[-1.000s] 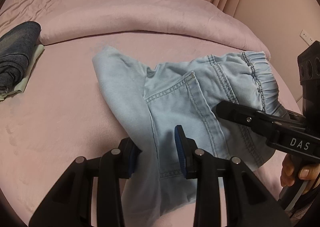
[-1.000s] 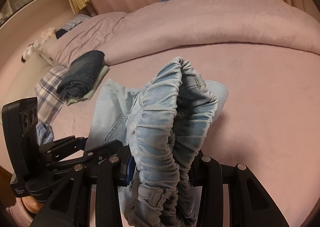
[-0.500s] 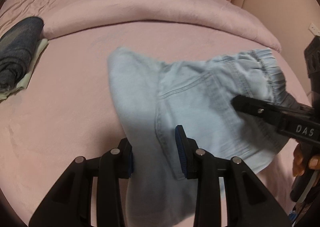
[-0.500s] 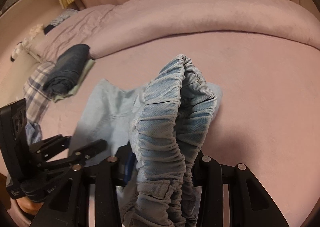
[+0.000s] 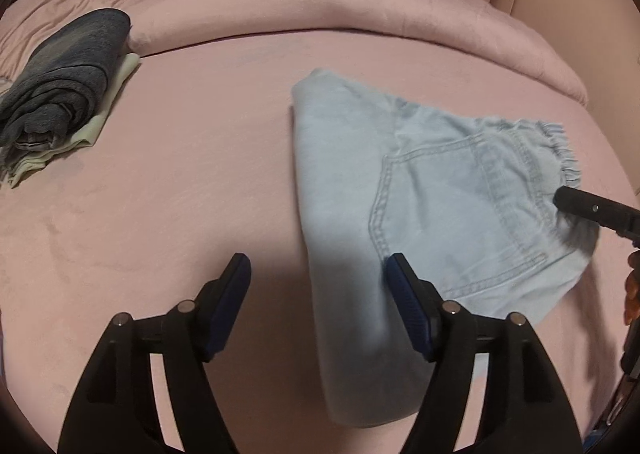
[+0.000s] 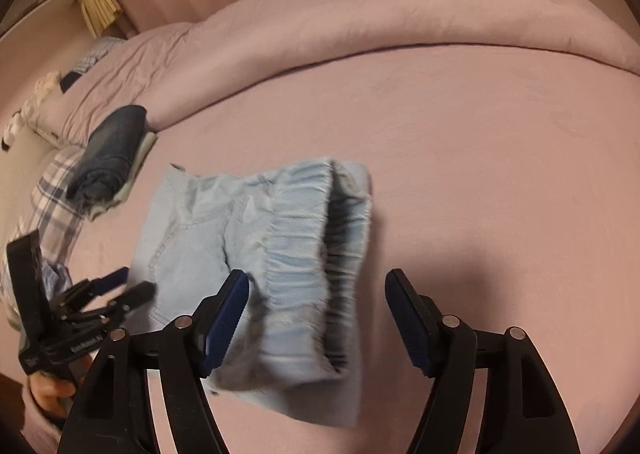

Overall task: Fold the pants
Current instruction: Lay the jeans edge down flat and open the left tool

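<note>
Letting go, we have just spread both the left gripper [image 5: 316,274] and right gripper [image 6: 316,290]; the pants [image 5: 420,221] lie folded on the bed [image 5: 180,193], right of the dark clothes pile [image 5: 60,81]. Soft, limp denim; we'd grip the thick waistband [image 6: 308,254].

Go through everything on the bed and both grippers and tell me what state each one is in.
Light blue denim pants: folded, lying on the pink bed sheet, released.
Left gripper: open, jaws just widened, cloth between them unpinched.
Right gripper: open, jaws just widened, elastic waistband between them.
Dark grey folded garment: folded, stacked on a pale folded cloth.
</note>
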A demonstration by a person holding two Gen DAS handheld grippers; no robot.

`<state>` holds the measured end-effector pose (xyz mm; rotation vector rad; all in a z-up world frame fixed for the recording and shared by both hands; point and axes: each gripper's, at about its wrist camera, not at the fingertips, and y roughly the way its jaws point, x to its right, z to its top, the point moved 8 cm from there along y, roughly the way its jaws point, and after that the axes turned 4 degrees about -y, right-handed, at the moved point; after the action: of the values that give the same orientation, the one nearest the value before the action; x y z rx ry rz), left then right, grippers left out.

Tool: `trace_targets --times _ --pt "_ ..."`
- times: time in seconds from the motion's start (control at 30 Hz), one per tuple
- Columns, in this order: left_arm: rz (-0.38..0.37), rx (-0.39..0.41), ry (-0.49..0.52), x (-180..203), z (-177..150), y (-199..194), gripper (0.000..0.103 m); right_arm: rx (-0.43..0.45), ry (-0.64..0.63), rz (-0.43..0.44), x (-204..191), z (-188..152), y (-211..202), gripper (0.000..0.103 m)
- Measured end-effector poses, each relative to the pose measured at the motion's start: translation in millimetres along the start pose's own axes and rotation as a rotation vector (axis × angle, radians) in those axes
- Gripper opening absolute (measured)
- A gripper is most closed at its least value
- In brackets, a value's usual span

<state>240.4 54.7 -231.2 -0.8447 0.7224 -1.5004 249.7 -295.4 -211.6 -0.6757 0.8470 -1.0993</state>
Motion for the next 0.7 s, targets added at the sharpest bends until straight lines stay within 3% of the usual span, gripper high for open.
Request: trace_targets --times 0.17,0.3,0.37,0.43,0.5,0.53,0.7 --pt "0.017 -0.018 -0.024 -4 -4 12 0.076 -0.035 -0.028 -0.044 -4 -5 20 0.071" --pt "0.052 -0.002 -0.021 -1 -4 -11 0.075 -0.007 -0.04 -0.049 -20 -1 -2 0.071" --pt "0.066 0.015 -0.016 3 -4 -29 0.081 0.021 -0.061 -0.055 -31 -1 -19 0.071" --pt "0.059 0.036 -0.022 6 -3 -48 0.087 0.047 -0.077 -0.063 -40 -3 -37 0.075" --pt "0.056 0.063 -0.033 9 -1 -71 0.097 0.066 -0.087 -0.072 -48 -5 -52 0.097" --pt "0.078 0.083 -0.038 11 -1 -86 0.103 0.083 -0.096 -0.07 -54 -7 -63 0.099" --pt "0.135 0.144 -0.038 21 -9 -144 0.102 0.13 -0.14 -0.072 -81 -14 -98 0.102"
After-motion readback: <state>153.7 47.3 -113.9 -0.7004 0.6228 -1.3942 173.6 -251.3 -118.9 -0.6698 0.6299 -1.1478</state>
